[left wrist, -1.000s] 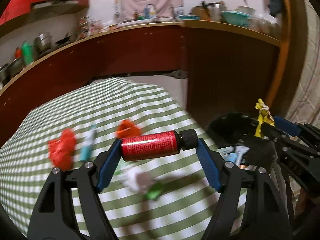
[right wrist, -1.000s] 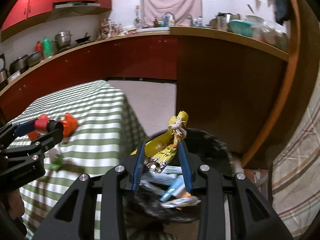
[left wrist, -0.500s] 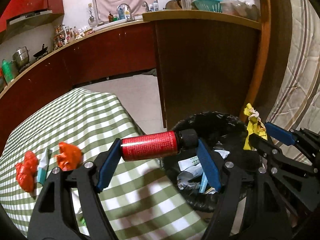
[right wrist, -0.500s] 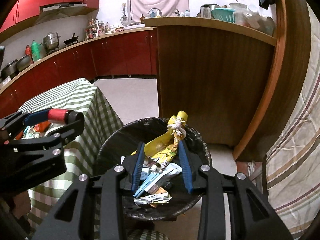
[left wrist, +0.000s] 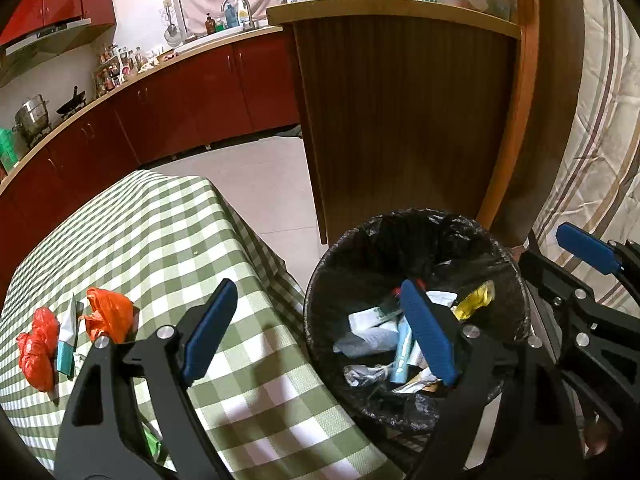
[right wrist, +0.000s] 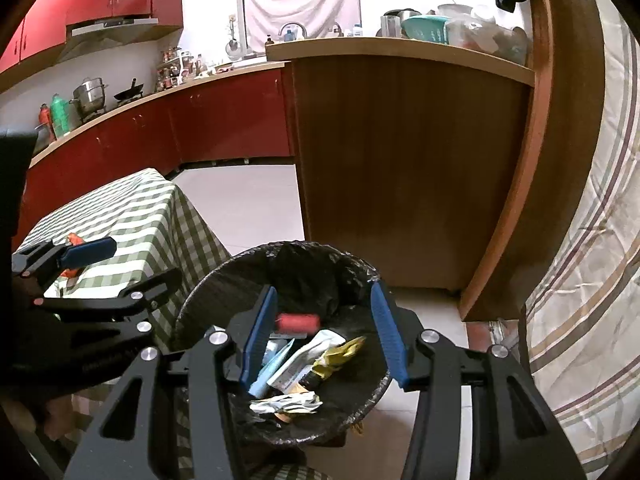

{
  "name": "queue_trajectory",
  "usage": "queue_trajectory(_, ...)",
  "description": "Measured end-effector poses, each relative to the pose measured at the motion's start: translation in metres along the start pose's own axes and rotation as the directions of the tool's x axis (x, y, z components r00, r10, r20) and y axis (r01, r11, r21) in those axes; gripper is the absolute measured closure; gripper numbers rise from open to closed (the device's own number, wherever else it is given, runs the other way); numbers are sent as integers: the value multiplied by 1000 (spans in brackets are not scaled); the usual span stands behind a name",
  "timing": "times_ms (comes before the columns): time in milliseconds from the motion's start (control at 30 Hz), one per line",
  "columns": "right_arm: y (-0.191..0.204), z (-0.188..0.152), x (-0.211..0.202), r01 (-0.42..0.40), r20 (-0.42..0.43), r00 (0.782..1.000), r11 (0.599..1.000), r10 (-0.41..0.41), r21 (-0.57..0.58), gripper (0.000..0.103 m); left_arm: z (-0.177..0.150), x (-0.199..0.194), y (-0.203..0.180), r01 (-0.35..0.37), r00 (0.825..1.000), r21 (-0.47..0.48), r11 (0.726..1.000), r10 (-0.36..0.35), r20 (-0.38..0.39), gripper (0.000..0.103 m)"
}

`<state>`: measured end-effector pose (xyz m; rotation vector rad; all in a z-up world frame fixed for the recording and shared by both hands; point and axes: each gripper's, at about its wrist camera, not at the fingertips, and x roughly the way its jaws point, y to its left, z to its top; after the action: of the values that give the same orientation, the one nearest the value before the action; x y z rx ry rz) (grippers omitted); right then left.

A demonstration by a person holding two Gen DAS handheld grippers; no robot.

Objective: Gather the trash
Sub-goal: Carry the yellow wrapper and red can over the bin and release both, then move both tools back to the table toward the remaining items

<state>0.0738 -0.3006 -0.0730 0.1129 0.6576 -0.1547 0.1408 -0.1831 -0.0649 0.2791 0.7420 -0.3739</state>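
From my left wrist camera, my left gripper (left wrist: 320, 330) has its blue pads spread wide with nothing between them; one finger hangs over the green-checked tablecloth (left wrist: 168, 240), the other over the rim of the trash bin (left wrist: 516, 276), which is lined with a black bag. Inside lie white wrappers, a light blue tube (left wrist: 402, 350) and a yellow wrapper (left wrist: 474, 300). On the cloth, two crumpled orange-red plastic bags (left wrist: 108, 314) sit with a small tube (left wrist: 66, 340) between them. My right gripper (left wrist: 584, 250) shows at the right edge beside the bin.

From my right wrist camera, my right gripper (right wrist: 324, 334) is also spread apart and empty, directly above the bin. A red can (right wrist: 298, 323), blurred, lies in the bin between my fingers, above the yellow wrapper and tubes. My left gripper juts in at the left, over the table's edge.
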Motion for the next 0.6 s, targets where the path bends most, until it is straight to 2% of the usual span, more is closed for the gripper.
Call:
queue_trajectory(367, 9, 1, -4, -16, -3, 1000, 1000, 16, 0, 54, -4, -16, 19, -35, 999, -35, 999, 36, 17, 21)
queue_trajectory(600, 38, 4, -8, -78, -5, 997, 997, 78, -27, 54, -19, -43, 58, -94, 995, -80, 992, 95, 8, 21)
